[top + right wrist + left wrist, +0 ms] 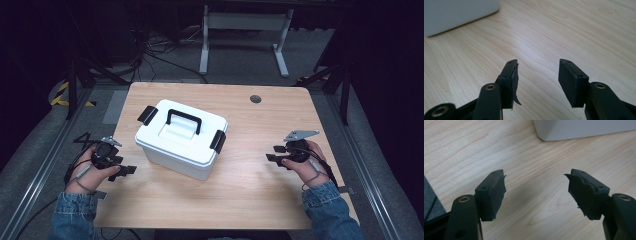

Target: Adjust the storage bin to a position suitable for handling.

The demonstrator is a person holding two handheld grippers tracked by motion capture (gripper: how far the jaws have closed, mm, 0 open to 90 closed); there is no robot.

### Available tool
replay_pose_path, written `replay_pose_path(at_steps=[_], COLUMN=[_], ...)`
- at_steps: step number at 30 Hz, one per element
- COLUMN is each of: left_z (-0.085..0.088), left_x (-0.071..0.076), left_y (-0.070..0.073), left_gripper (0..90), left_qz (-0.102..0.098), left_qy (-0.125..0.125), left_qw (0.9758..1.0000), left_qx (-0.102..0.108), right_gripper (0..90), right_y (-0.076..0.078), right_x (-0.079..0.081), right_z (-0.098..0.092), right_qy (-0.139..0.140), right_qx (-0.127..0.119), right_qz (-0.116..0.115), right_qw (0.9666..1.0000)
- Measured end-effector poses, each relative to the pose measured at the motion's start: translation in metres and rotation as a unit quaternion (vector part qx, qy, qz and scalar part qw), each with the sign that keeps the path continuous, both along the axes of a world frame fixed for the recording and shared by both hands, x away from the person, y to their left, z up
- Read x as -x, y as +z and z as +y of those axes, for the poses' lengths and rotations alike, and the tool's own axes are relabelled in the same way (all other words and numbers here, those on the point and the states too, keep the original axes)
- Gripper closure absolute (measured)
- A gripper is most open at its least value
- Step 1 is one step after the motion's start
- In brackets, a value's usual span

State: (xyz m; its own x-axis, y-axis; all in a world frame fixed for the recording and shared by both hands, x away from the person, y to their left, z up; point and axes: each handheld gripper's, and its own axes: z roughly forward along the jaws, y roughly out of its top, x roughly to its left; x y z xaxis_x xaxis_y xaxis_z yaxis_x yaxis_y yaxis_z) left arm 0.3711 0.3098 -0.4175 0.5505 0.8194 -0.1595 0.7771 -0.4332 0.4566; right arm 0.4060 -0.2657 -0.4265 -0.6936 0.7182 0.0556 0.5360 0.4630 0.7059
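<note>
A white plastic storage box (180, 141) stands near the middle of the wooden table (260, 185), its lid on, with a black carry handle (184, 120) on top and black latches at both ends. My left gripper (129, 170) rests low at the table's left edge, a short way from the box's near left side, jaws open and empty. In the left gripper view a corner of the box (579, 130) lies ahead of the open left gripper (536, 187). My right gripper (272, 158) hovers right of the box, open with nothing between its jaws (537, 77); the box wall (454, 15) shows at upper left.
A small round dark hole (255, 99) sits in the tabletop near the far right. White legs of another table (245, 40) and loose cables lie on the floor beyond. Bare wood stretches in front of and to the right of the box.
</note>
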Motion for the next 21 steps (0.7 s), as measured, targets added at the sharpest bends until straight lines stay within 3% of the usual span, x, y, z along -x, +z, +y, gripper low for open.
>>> replay_pose_path(at_steps=[5, 10, 17, 21], left_z=[0.001, -0.005, -0.003, -0.005], left_x=[0.001, 0.000, 0.002, 0.001], left_y=[0.007, 0.011, 0.019, 0.022], left_gripper=[22.1, 24.3, 34.4, 36.4], left_qz=[-0.034, -0.018, -0.001, -0.004], left_qy=[0.018, 0.013, 0.020, 0.013], left_qw=[0.9993, 0.9998, 0.9998, 0.9999], left_qx=[-0.001, -0.003, 0.006, 0.010], right_gripper=[50.4, 49.8, 50.8, 52.1], right_y=[0.009, 0.019, 0.039, 0.050], right_x=[-0.001, -0.003, -0.007, -0.010], right_z=[0.010, 0.013, 0.018, 0.027], right_qy=[0.016, 0.022, 0.029, 0.030], right_qx=[-0.005, -0.031, -0.029, -0.056], right_qz=[-0.005, 0.000, -0.008, -0.007], right_qw=[0.9998, 0.9993, 0.9991, 0.9980])
